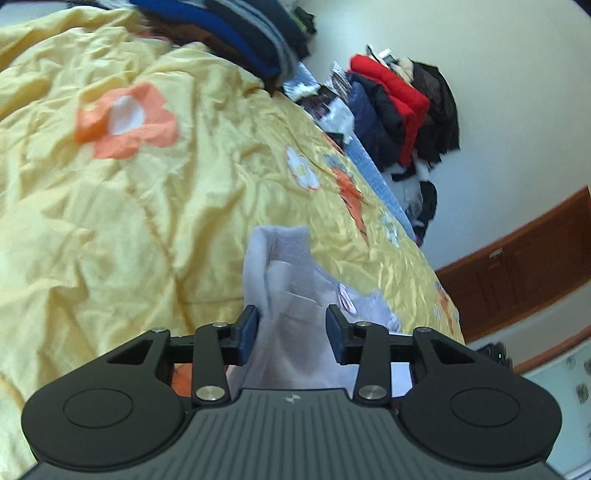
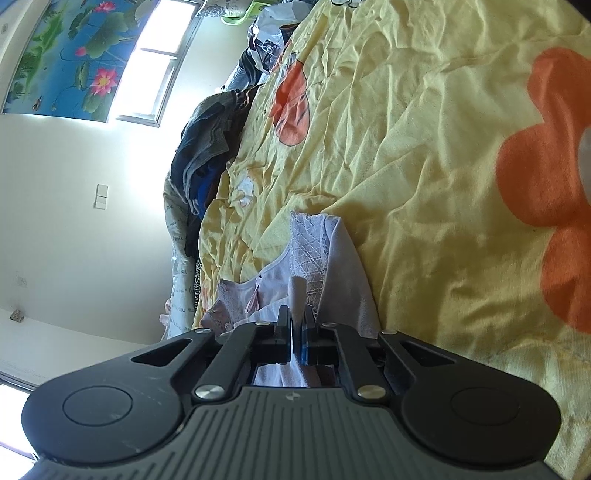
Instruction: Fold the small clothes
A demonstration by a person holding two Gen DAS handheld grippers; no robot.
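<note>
A small pale lilac garment (image 1: 291, 280) with lace panels lies on the yellow flowered bedspread (image 1: 110, 221). My left gripper (image 1: 291, 325) is open, its jaws standing on either side of the garment's near part, and the cloth runs between them. In the right wrist view the same garment (image 2: 314, 251) lies ahead on the bedspread (image 2: 424, 184). My right gripper (image 2: 295, 325) is shut on a fold of the garment's edge, which sticks up between the pads.
A stack of folded dark and blue clothes (image 1: 243, 33) sits at the far end of the bed. Red and dark jackets (image 1: 399, 107) are piled against the wall beyond the bed's right edge. A heap of dark clothes (image 2: 207, 147) lies by the bed's left edge in the right wrist view.
</note>
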